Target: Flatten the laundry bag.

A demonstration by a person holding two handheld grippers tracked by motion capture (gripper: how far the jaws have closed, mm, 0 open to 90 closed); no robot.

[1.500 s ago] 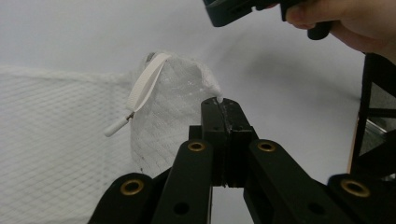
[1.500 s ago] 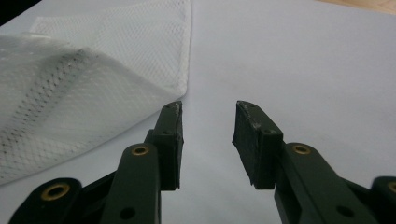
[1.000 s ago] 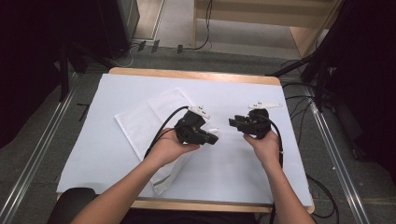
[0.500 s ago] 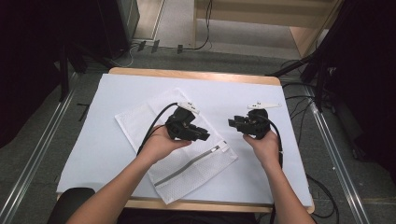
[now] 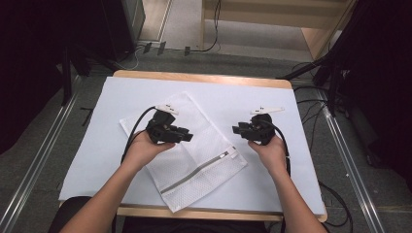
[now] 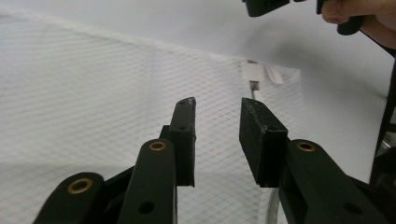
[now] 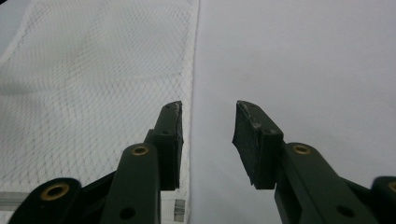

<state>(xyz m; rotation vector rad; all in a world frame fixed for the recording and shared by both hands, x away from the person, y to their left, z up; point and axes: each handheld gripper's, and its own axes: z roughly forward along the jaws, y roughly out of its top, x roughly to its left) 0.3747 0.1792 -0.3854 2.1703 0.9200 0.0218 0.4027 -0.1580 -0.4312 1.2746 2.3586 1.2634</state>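
A white mesh laundry bag (image 5: 194,150) lies flat and slanted on the white table cover (image 5: 228,99), its grey zipper (image 5: 197,172) running along the near end. My left gripper (image 5: 188,136) hovers over the bag's middle, pointing right, open with nothing between its jaws. In the left gripper view the open gripper (image 6: 217,105) looks across the mesh (image 6: 93,93) toward the zipper pull (image 6: 254,77). My right gripper (image 5: 236,129) points left just off the bag's right edge, also open. In the right gripper view the gripper (image 7: 208,108) straddles the bag's hem (image 7: 191,84) and holds nothing.
The table's wooden edge (image 5: 204,77) shows at the far side. Cables (image 5: 311,111) trail off the right side onto the floor. A metal rail (image 5: 39,160) runs along the left, and dark equipment (image 5: 58,43) stands at the back left.
My left gripper has drawn back to the left across the bag, uncovering the zipper end. The right gripper has stayed about where it was.
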